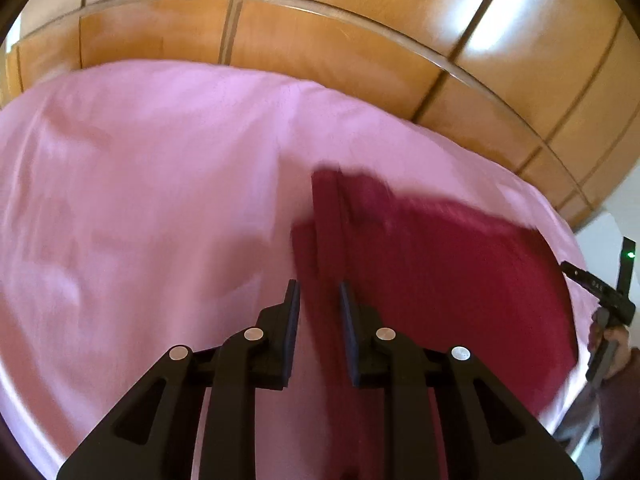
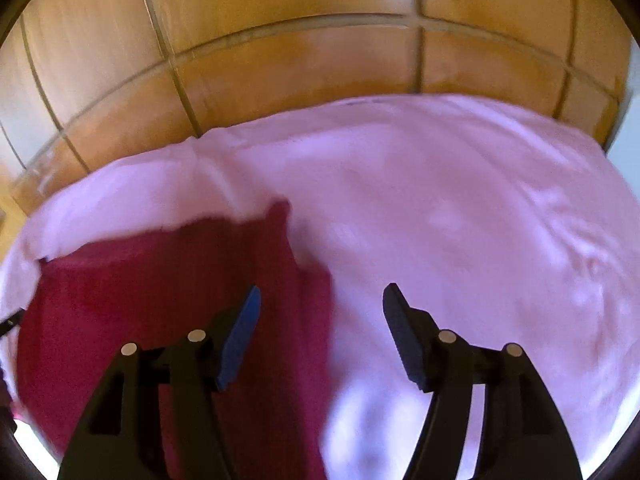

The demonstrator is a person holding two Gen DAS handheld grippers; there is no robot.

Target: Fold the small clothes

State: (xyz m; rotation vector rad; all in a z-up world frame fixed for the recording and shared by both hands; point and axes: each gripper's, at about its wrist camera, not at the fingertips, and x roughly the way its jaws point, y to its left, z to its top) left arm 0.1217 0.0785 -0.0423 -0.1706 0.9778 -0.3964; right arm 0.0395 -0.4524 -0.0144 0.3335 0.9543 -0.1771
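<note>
A dark red garment (image 1: 440,264) lies spread on a pink sheet (image 1: 140,200). In the left wrist view my left gripper (image 1: 319,300) hovers over the garment's left edge, its jaws a narrow gap apart with a strip of red cloth showing between them; I cannot tell whether they pinch it. In the right wrist view the garment (image 2: 160,300) lies at the lower left and my right gripper (image 2: 320,300) is wide open and empty above its right edge. The right gripper (image 1: 612,308) also shows at the left view's far right edge.
A wooden wardrobe (image 1: 320,32) with panelled doors stands right behind the bed and also fills the top of the right wrist view (image 2: 300,40). The pink sheet (image 2: 480,220) stretches right of the garment. Both views are motion-blurred.
</note>
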